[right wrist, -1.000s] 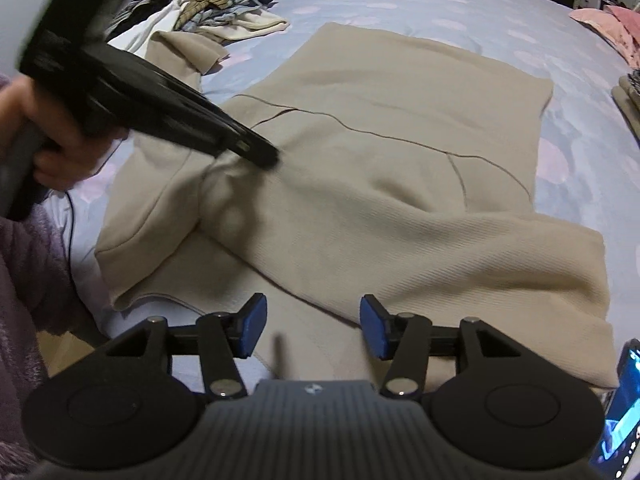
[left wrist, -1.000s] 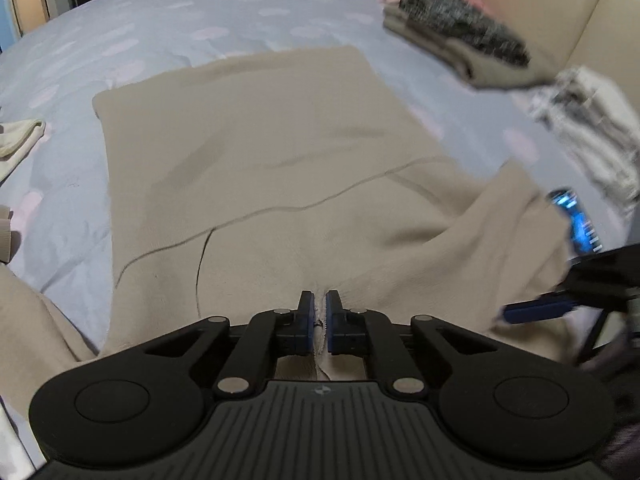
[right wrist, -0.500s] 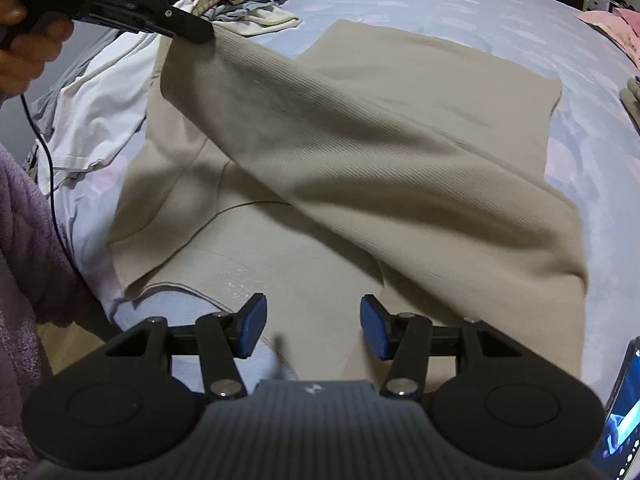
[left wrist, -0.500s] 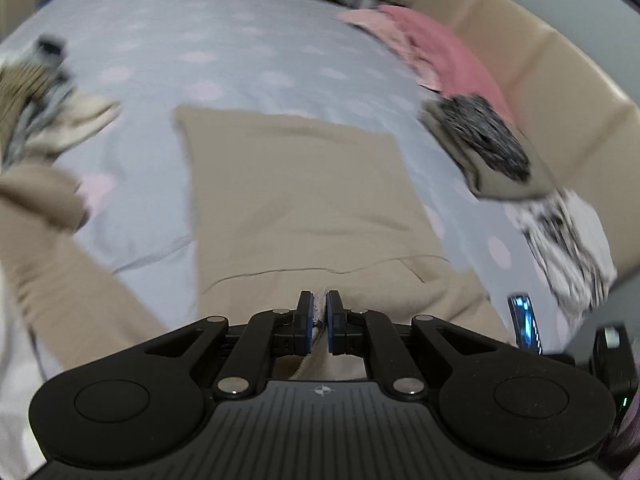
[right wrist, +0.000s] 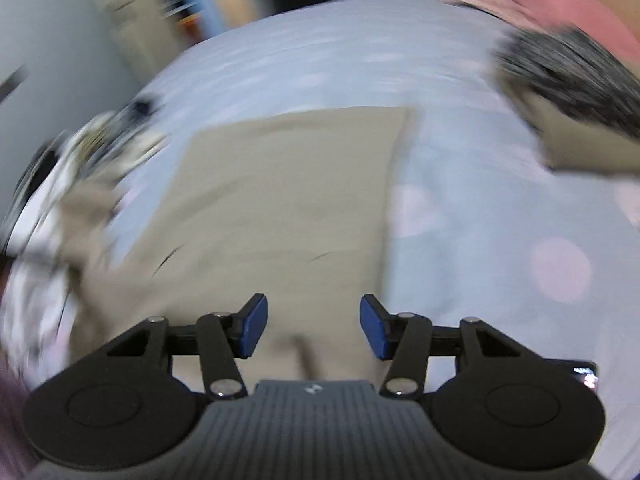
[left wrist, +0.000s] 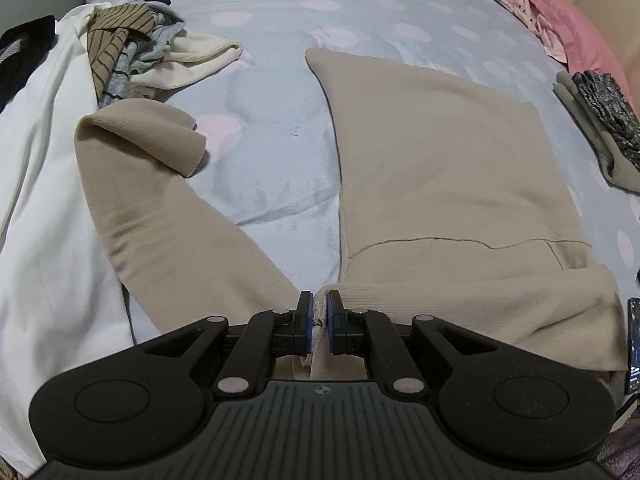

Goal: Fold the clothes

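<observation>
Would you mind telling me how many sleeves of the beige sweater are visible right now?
2. One sleeve stretches left across the bed, cuff doubled over. The other sleeve is folded across the sweater, by the left gripper, whose jaws pinch the fabric.

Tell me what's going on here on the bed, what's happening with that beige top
A person is folding a beige sweater on a blue spotted bedsheet, working a pair of tongs in each hand. The left tongs are shut on the sweater's edge. One sleeve trails out over a white garment. The right tongs are open and empty above the sweater, though that view is blurred. A pile of unfolded clothes lies at the far left.
</observation>
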Demonstrator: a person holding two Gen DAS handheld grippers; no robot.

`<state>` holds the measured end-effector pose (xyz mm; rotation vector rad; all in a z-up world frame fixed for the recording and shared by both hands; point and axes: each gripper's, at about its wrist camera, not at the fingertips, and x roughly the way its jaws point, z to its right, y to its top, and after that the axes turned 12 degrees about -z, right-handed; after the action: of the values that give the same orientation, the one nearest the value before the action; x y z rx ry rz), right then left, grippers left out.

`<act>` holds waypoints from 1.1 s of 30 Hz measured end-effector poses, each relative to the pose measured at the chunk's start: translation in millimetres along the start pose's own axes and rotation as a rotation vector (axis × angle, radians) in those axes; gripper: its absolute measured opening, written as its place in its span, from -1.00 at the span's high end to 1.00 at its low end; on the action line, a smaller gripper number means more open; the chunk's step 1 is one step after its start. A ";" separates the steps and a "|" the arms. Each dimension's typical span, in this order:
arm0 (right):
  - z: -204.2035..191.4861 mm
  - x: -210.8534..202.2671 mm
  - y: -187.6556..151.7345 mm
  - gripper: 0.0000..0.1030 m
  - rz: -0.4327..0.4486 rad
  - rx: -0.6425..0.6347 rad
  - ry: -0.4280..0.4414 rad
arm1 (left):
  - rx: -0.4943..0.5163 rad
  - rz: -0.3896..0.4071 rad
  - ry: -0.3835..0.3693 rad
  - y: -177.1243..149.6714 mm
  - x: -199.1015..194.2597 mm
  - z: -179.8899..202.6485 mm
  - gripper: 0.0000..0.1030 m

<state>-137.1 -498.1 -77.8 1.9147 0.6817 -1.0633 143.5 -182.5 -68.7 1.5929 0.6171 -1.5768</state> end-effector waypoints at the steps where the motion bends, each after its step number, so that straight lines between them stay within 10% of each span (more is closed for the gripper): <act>1: 12.0 3.0 8.6 -0.02 -0.011 0.062 0.009 | -0.013 0.007 0.005 -0.3 -0.4 -2.1 0.90; 14: 54.8 71.5 28.4 0.11 -0.244 0.306 0.102 | -0.089 0.008 0.049 15.0 12.9 -16.3 0.90; 21: 58.2 61.4 29.9 0.79 -0.221 0.327 0.051 | -0.090 0.021 0.034 19.6 13.8 -13.6 0.90; 27: 44.9 76.4 30.5 0.82 -0.185 0.186 -0.150 | -0.040 0.025 0.060 26.2 26.3 -1.0 0.90; 33: 50.2 74.4 31.2 0.56 -0.172 0.189 -0.124 | -0.010 0.030 0.074 24.9 38.1 0.3 0.80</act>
<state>-97.6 -552.3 -145.1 1.9554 0.7058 -1.3850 167.3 -204.0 -101.0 1.6514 0.6367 -1.4959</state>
